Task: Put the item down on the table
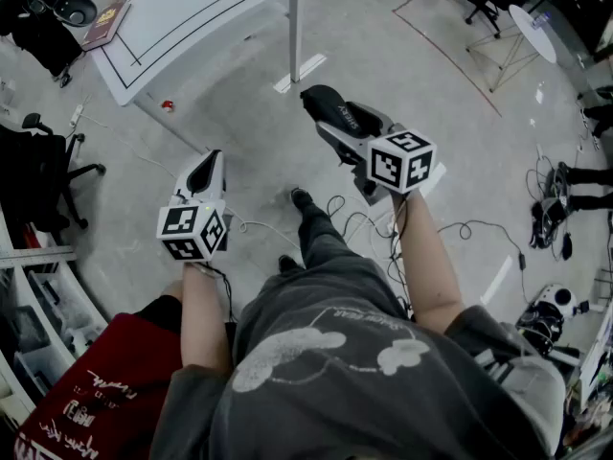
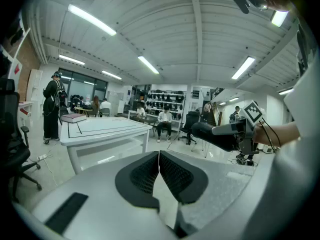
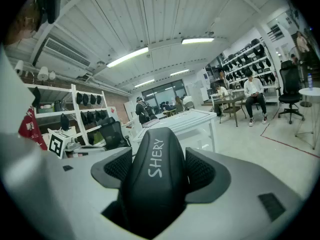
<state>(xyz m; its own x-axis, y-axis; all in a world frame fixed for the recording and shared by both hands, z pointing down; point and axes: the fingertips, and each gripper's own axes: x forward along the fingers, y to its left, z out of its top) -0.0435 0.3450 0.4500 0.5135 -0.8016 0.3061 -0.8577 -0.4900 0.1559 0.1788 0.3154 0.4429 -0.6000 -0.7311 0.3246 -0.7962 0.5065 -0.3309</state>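
A black oblong case (image 3: pixel 154 189) with "SHERY" in white letters sits lengthwise between the pads of my right gripper (image 3: pixel 160 165), which is shut on it. In the head view the case (image 1: pixel 329 106) sticks out ahead of the right gripper (image 1: pixel 337 130), held in the air over the floor. My left gripper (image 1: pixel 205 172) hangs lower at the left; its jaws (image 2: pixel 159 158) are shut with nothing in them. The white table (image 1: pixel 201 12) with a black outline stands ahead at the upper left, some way from both grippers.
A dark red book (image 1: pixel 103 24) lies on the table's left end. Black office chairs (image 1: pixel 38 175) stand at the left, cables (image 1: pixel 450 230) trail on the floor at the right, and a small round table (image 1: pixel 533 33) is at the far right. People sit by the shelves (image 2: pixel 164 120).
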